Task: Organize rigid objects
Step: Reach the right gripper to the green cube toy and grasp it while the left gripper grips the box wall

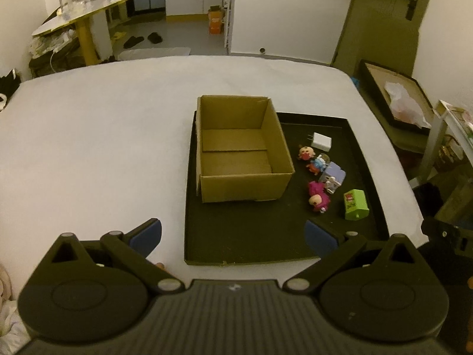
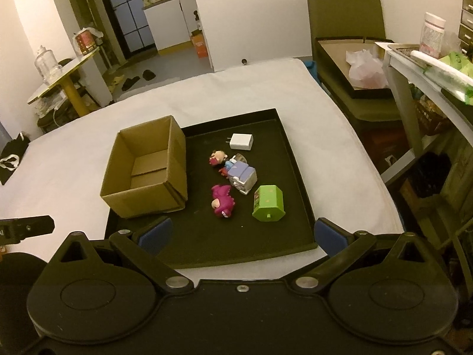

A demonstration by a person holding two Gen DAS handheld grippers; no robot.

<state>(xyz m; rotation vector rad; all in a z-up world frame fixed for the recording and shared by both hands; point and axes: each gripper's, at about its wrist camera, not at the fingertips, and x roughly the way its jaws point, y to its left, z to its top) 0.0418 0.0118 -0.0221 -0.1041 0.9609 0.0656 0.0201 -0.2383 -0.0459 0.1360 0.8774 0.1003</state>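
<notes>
Small toys and a white charger plug on a black tray, beside an empty cardboard box.
Left gripper and right gripper hover spread wide, empty; the huddled figurines risk being knocked aside if one is grasped carelessly.

Brown cardboard box, plain inside and out. Black tray under it, on a white tablecloth. White charger. Magenta toy with a pale peach face. Lime-green box dotted with small spots, a red and green label at one end. Lilac block with grey-white sides. Small figure with dark hair and a red mouth; beside it a blue and red piece. Blue pads on black fingers of the left gripper, likewise blue on black on the right gripper's fingers. Yellow table leg in the room behind.
</notes>
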